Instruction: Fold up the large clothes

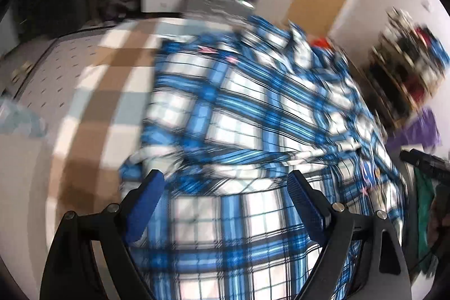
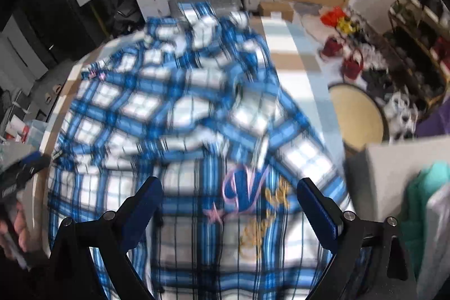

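Left gripper [image 1: 225, 187] spread wide, holding nothing, above plaid shirt [image 1: 247, 108] | right gripper [image 2: 229, 194] likewise wide, empty | shirt lay rumpled on checked tablecloth [image 1: 92, 92], long axis from 6 toward 12 o'clock | embroidered "V" crest [image 2: 247, 190] between right fingers; other writing blurred.

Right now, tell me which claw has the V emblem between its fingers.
The right claw: the V emblem on the shirt lies in its gap. The left claw frames only plain plaid.
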A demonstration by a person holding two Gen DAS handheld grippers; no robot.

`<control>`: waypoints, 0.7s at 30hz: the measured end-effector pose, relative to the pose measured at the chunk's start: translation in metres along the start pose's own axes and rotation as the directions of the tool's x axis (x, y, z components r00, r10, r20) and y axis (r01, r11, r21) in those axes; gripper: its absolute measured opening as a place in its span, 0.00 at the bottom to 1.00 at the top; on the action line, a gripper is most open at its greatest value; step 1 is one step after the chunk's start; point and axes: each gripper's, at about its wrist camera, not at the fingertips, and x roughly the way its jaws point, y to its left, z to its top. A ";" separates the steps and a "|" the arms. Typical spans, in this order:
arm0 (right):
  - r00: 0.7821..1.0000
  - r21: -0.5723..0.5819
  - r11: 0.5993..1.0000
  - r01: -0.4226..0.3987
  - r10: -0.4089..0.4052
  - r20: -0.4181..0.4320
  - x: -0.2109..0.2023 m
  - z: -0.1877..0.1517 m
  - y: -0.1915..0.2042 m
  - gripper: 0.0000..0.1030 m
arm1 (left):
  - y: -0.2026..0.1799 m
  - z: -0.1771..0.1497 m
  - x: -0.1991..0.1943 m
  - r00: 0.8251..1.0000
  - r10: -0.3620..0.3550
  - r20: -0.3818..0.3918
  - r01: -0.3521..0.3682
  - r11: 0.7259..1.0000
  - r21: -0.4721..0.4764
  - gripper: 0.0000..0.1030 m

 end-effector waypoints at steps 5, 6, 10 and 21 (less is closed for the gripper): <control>0.998 0.040 0.998 -0.045 0.043 0.049 0.025 0.080 0.015 0.95 | 0.022 -0.015 -0.002 1.000 -0.002 0.016 0.003 0.997 -0.073 0.83; 0.998 0.038 0.998 -0.040 0.038 0.048 0.033 0.092 0.019 0.95 | 0.026 -0.012 0.003 1.000 -0.006 -0.001 0.006 0.998 -0.066 0.83; 0.999 -0.009 1.000 -0.005 0.005 0.046 0.099 0.171 0.049 0.95 | 0.042 -0.005 -0.007 1.000 0.010 0.023 -0.009 0.998 -0.066 0.83; 0.976 -0.075 0.974 0.216 -0.216 0.007 0.262 0.254 0.097 0.30 | 0.024 -0.017 0.006 0.997 -0.008 -0.081 0.013 0.999 0.052 0.83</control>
